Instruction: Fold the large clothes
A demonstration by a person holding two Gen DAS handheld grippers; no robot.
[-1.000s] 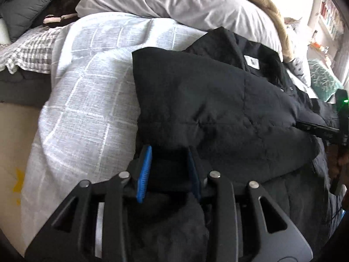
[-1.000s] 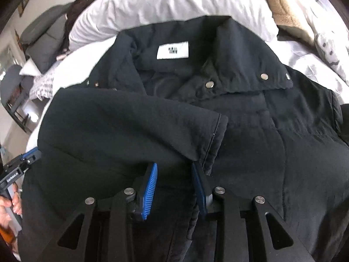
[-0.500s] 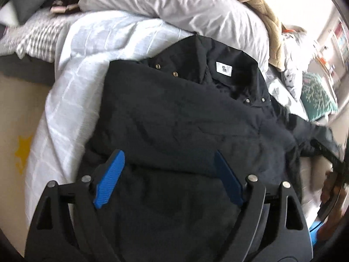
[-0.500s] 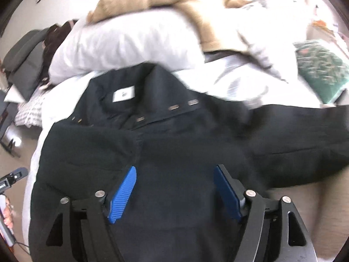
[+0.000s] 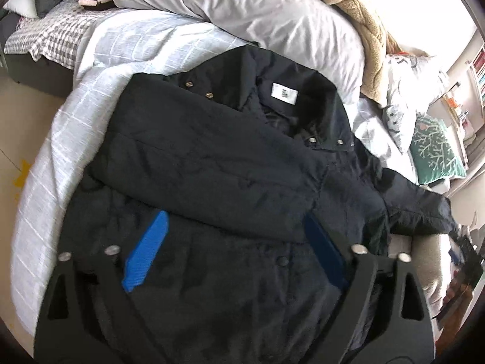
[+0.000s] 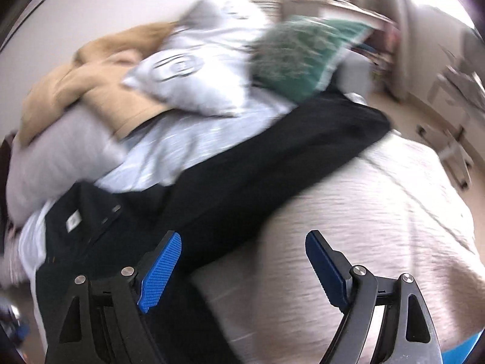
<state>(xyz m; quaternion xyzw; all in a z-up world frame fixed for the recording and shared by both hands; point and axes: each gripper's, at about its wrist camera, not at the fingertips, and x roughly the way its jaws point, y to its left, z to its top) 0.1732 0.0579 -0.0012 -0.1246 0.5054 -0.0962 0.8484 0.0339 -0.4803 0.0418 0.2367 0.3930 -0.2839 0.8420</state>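
- Blue-padded left gripper (image 5: 233,242) nearest in the left wrist view, jaws opening wide, nothing between the pads; hovering above black jacket (image 5: 212,182), not touching it.
- Jacket spread flat on white checked duvet (image 5: 100,60) of the bed, collar and white label (image 5: 284,93) at the far end, snaps visible along the front.
- One sleeve (image 5: 212,176) already folded across the chest; other sleeve (image 5: 418,209) stretched out sideways toward the bed edge, unfolded.
- Right gripper (image 6: 242,261) heavily blurred, jaws opening too, empty; aimed over pale bedding (image 6: 379,212) just beside that outstretched sleeve (image 6: 288,151), jacket body (image 6: 91,242) off to its left.
- Farther back: grey pillow (image 5: 242,9), tan blanket (image 5: 357,15), printed cushion (image 6: 197,69), green patterned cushion (image 6: 303,57).
- Step judged: first sleeve fold released, second sleeve fold up next.
- Next move likely: right gripper down onto the far sleeve near the cuff, pinch, carry across the chest to lie over the first sleeve.
- Left gripper probably best used pinning the shoulder or body so padded fabric stays put.
- Risk: puffy, slippery fabric springing back open.
- Bottom-to-collar fold not yet done.
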